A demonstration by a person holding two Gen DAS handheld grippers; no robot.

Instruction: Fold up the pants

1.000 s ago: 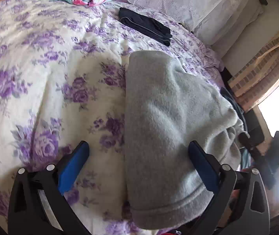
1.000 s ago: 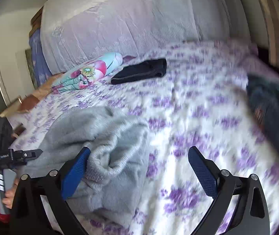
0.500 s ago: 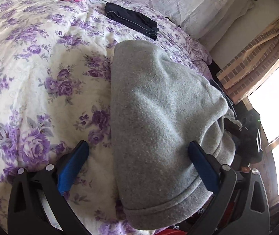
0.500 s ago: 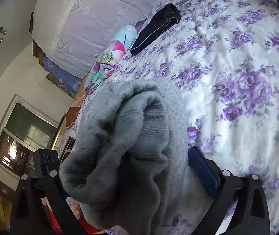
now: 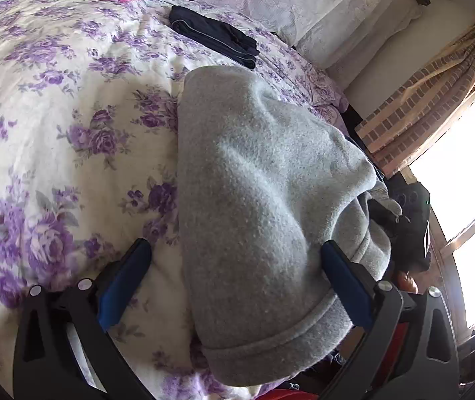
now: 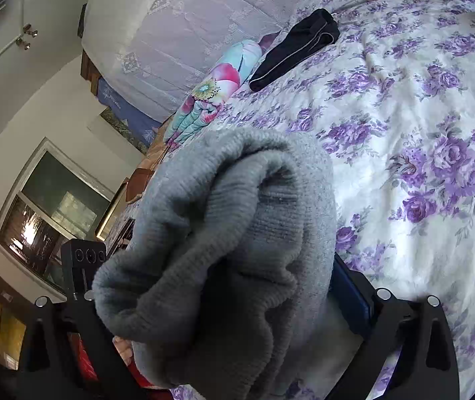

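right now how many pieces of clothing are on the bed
2: grey pants bunched at the near edge, and a dark folded garment farther back near the pillows. Others may be hidden.

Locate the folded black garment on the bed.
In the left wrist view, the folded black garment lies on the floral bedspread beyond the grey pants, near the pillows.

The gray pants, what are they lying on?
The gray pants lie on a bedspread with purple flowers. Its flowers show all around them, but the part right underneath is covered, so I can't see whether anything else hides there.
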